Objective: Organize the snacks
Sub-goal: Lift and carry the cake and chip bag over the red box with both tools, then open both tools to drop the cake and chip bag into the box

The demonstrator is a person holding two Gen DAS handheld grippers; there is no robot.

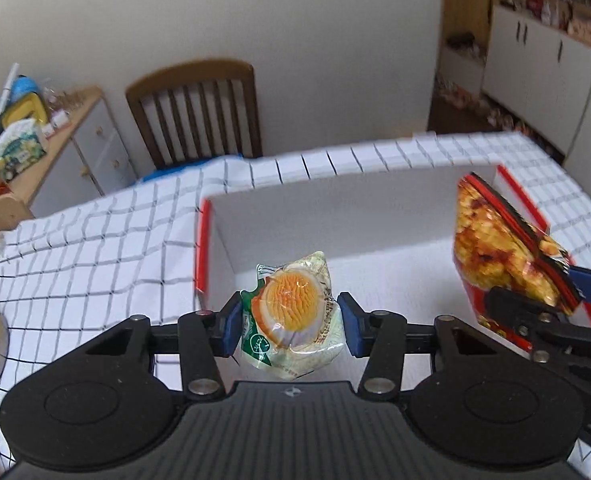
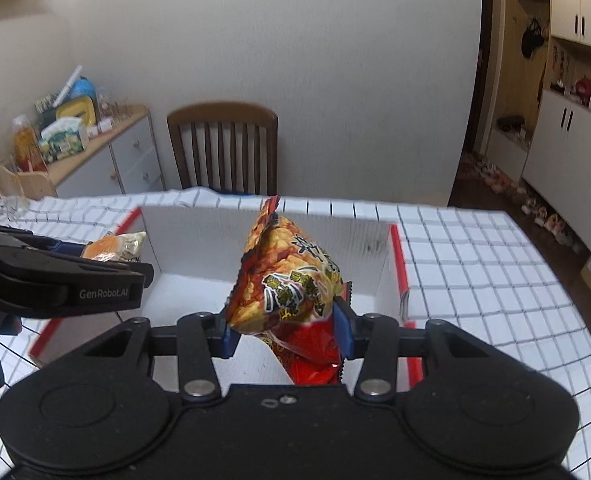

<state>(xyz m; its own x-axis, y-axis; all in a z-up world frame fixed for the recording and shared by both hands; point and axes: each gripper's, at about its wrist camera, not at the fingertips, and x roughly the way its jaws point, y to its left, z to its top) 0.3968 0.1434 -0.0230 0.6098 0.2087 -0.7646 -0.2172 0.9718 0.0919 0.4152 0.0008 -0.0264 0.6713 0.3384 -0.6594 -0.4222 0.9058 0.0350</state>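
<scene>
1. The left gripper (image 1: pixel 290 322) pinches a small egg snack packet (image 1: pixel 295 320) above the white box (image 1: pixel 279 216), near its left wall; the packet's long axis is upright.
2. The right gripper (image 2: pixel 285 330) pinches a red snack bag (image 2: pixel 291 280) over the box's right side; its long axis is upright, tilted left.

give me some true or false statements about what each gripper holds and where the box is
1. The left gripper is shut on an egg snack pack. True.
2. The right gripper is open, with nothing in it. False: it is shut on a red snack bag.
3. Both snacks hang over the white box. True.
4. The box stands on a bare wooden table. False: it stands on a checked cloth.
5. A wooden chair stands behind the table. True.
</scene>
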